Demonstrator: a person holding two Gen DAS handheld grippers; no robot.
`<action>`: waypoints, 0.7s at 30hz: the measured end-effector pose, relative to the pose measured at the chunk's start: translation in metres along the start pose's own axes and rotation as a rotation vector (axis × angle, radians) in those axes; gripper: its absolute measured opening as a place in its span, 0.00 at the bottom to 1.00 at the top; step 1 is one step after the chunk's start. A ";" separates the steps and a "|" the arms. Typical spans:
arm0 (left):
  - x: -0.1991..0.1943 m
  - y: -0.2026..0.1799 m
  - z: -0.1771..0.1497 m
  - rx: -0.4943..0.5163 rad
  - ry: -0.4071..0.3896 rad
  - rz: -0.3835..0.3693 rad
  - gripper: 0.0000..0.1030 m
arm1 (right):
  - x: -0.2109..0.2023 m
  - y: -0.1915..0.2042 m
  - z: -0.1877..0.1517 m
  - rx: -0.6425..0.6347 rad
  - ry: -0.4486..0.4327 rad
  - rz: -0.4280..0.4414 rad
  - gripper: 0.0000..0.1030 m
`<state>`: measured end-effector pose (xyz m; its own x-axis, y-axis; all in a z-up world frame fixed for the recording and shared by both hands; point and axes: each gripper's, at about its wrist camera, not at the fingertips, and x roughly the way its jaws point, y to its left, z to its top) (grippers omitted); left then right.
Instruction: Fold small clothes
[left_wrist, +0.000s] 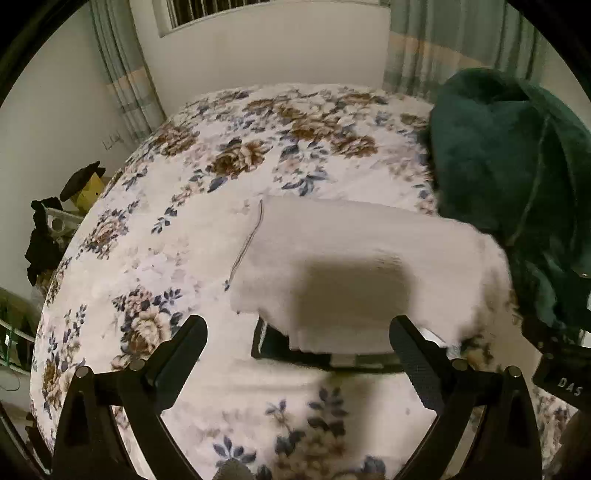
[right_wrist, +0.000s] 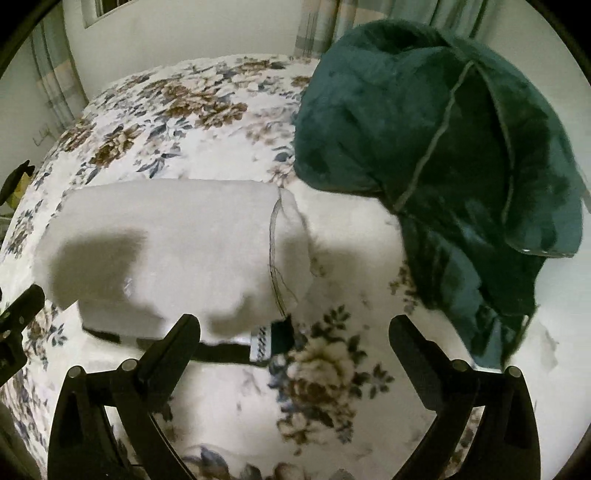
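A white fluffy garment (left_wrist: 343, 258) lies folded flat on the floral bedspread (left_wrist: 184, 206), with a dark waistband edge (left_wrist: 332, 356) showing along its near side. It also shows in the right wrist view (right_wrist: 166, 254), with a label patch (right_wrist: 266, 341) at the dark band. My left gripper (left_wrist: 299, 338) is open and empty, hovering just in front of the garment's near edge. My right gripper (right_wrist: 295, 334) is open and empty, to the right of the garment's near corner, above the bedspread (right_wrist: 332, 373).
A dark green plush blanket (left_wrist: 517, 177) is heaped on the right of the bed, close to the garment; it also shows in the right wrist view (right_wrist: 443, 140). Curtains and a wall stand behind the bed. Dark clutter (left_wrist: 44, 236) sits off the bed's left edge.
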<state>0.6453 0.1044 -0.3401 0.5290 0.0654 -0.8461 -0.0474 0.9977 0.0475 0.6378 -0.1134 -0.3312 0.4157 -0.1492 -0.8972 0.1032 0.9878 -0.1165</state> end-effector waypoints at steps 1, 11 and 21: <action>-0.011 -0.001 -0.002 0.000 -0.007 0.003 0.98 | -0.009 0.000 -0.002 -0.002 -0.008 -0.004 1.00; -0.178 -0.009 -0.040 -0.004 -0.107 -0.005 0.98 | -0.180 -0.035 -0.052 0.012 -0.139 0.007 1.00; -0.333 -0.009 -0.079 -0.032 -0.222 -0.023 0.98 | -0.390 -0.070 -0.122 -0.024 -0.359 0.035 1.00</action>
<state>0.4030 0.0729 -0.1010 0.7034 0.0474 -0.7092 -0.0581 0.9983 0.0091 0.3586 -0.1194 -0.0250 0.7096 -0.1171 -0.6948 0.0635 0.9927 -0.1025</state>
